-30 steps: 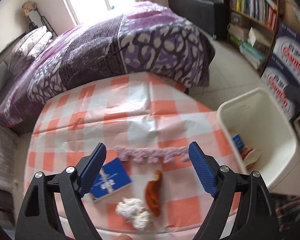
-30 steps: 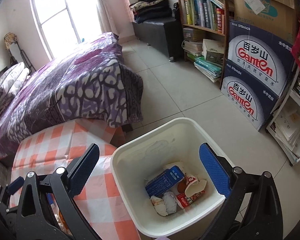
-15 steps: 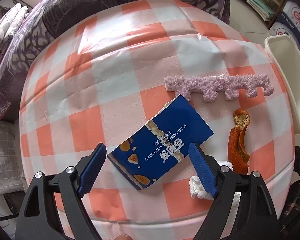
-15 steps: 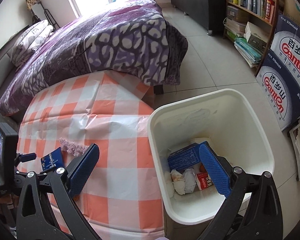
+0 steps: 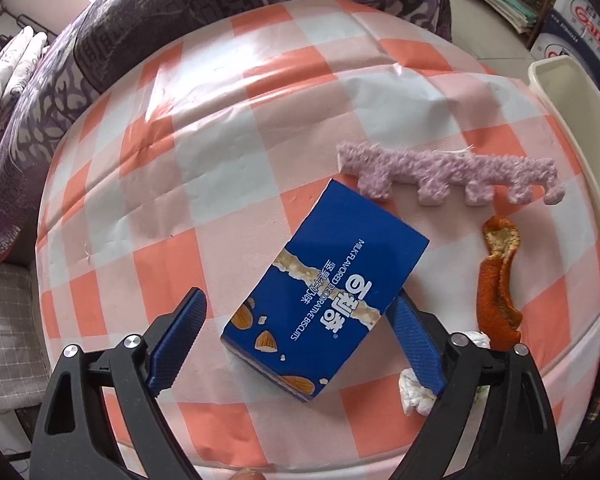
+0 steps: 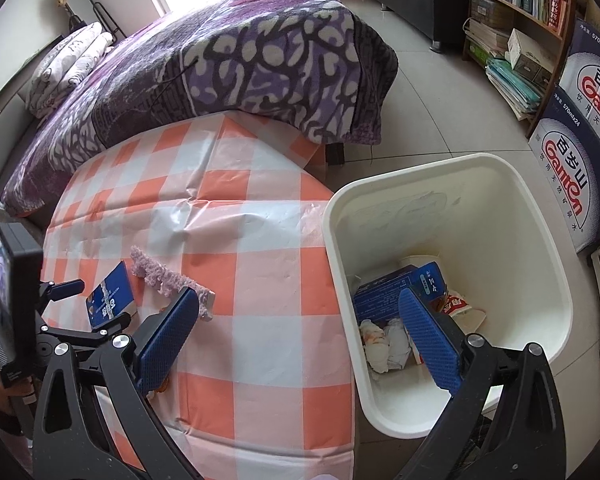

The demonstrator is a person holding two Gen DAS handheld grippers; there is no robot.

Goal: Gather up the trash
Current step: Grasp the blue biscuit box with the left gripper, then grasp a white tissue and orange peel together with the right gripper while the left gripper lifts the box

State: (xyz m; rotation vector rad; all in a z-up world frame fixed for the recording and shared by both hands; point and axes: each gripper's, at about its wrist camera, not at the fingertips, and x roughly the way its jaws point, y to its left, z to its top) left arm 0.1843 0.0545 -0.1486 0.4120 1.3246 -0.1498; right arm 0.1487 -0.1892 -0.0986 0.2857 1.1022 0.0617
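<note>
The left gripper, jaws wide, straddles the box, whose long axis runs diagonally between them; the right gripper hangs open and empty.

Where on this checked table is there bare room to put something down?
The far half of the tablecloth toward the bed is bare, as is the stretch left of the blue biscuit box. The near right corner is crowded: purple foam strip, orange peel, crumpled tissue, beside the white bin.
</note>
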